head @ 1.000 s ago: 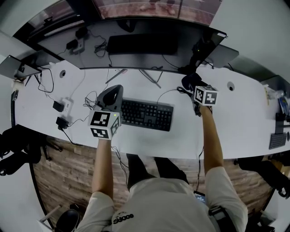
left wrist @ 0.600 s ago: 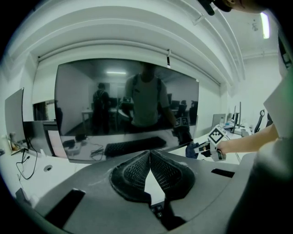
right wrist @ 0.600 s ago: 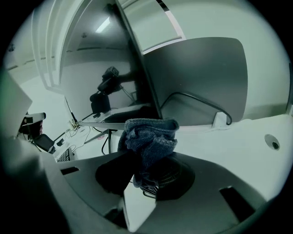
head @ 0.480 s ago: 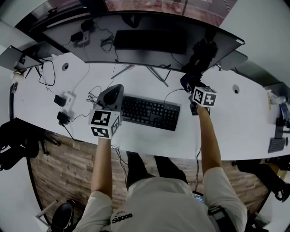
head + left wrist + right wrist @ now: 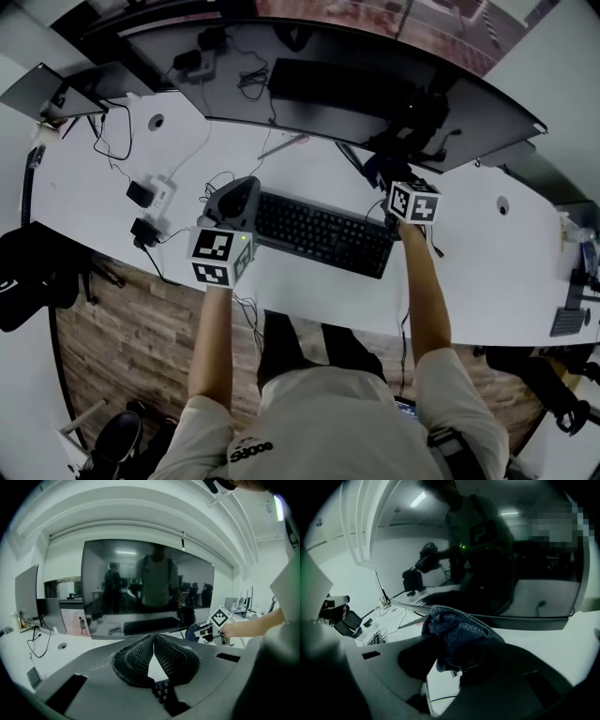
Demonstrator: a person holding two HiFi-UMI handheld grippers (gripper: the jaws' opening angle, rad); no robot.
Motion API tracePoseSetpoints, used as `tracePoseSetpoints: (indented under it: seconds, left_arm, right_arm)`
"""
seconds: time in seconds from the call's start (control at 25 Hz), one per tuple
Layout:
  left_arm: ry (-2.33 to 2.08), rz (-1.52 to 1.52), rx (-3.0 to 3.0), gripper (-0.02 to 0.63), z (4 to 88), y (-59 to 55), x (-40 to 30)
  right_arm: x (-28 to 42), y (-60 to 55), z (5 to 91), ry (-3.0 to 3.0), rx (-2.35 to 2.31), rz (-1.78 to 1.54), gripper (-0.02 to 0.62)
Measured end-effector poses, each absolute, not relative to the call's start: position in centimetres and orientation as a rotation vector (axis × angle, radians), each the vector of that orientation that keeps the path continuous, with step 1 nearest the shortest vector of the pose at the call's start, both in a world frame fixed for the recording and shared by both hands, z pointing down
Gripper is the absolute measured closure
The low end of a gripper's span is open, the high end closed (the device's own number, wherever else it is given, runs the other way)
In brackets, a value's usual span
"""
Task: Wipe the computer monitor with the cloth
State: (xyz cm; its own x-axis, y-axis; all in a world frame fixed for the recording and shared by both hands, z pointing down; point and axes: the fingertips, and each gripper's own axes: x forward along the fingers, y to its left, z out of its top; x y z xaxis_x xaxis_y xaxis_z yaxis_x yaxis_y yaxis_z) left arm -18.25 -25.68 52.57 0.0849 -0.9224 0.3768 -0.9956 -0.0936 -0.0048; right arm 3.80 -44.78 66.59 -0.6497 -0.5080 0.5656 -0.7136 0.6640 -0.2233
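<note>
Nearest the person, the left tongs (image 5: pixel 153 640) hang over the counter (image 5: pixel 487 272) at the left end of the keyboard (image 5: pixel 323 234). Their jaws are closed, tips meeting, with nothing between them. They take no part in the work at this moment.

Further out, past the right end of the keyboard, the right tongs (image 5: pixel 451 654) are clamped on the cloth (image 5: pixel 458 629). It is a dark blue bundle that bulges up and forward out of the jaws. The cloth sits close in front of the lower edge of the monitor (image 5: pixel 375 94), right of the stand. It appears to be just short of the screen, though contact cannot be confirmed from any view.

Beyond that, the wide dark monitor spans the back of the counter. Its panel is off and shows reflections of the room.

Step in hand, as judged: bringing the cloth up to the screen, with wiping not yet begun. The next move calls for raising the cloth onto the glass and pressing its soft bulge flat. Strokes should run sideways with light pressure, keeping the hard jaw tips off the panel.
</note>
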Motion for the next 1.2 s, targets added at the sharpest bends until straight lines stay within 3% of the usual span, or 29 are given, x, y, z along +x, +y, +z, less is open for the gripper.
tracePoseSetpoints:
  seconds: [0.72, 1.2]
  left_arm:
    - [-1.942, 0.383, 2.05, 0.588, 54.0, -23.6, -31.2]
    - [-1.988, 0.309, 1.997, 0.588, 53.8, -21.4, -41.1]
  right_arm:
    - [-11.0, -41.7, 66.6, -2.401, 0.844, 0.529, 0.491]
    - [-24.8, -38.9, 65.5, -2.463, 0.714, 0.457, 0.492]
